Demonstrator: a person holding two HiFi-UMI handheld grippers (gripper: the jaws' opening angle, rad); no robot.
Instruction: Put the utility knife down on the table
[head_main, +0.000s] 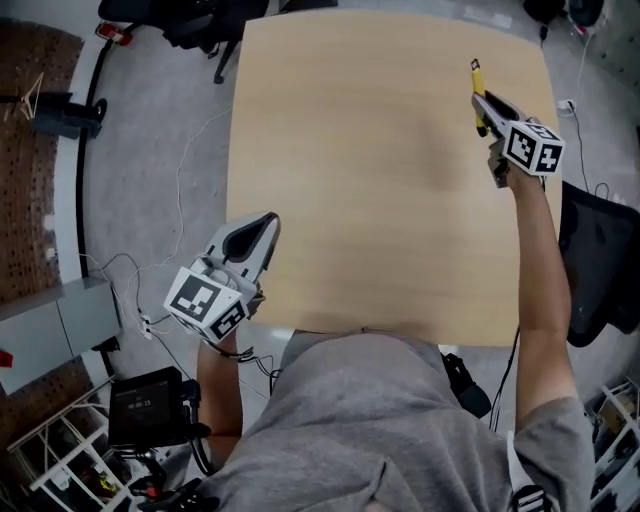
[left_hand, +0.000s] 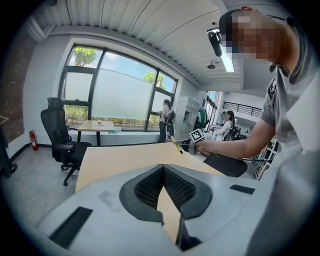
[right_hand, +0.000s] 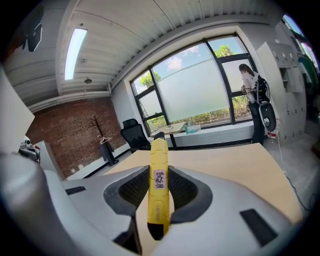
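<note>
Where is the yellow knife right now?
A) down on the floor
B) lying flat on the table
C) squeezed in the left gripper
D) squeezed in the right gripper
D: in the right gripper view, the yellow utility knife sits clamped between the jaws of the right gripper, while the left gripper is closed with nothing in it.

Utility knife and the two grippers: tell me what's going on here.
A person holds a gripper in each hand at a wooden table. The right gripper is shut on the yellow utility knife near the far right edge, not yet laid down. The left gripper is shut, empty, at the near left edge.
</note>
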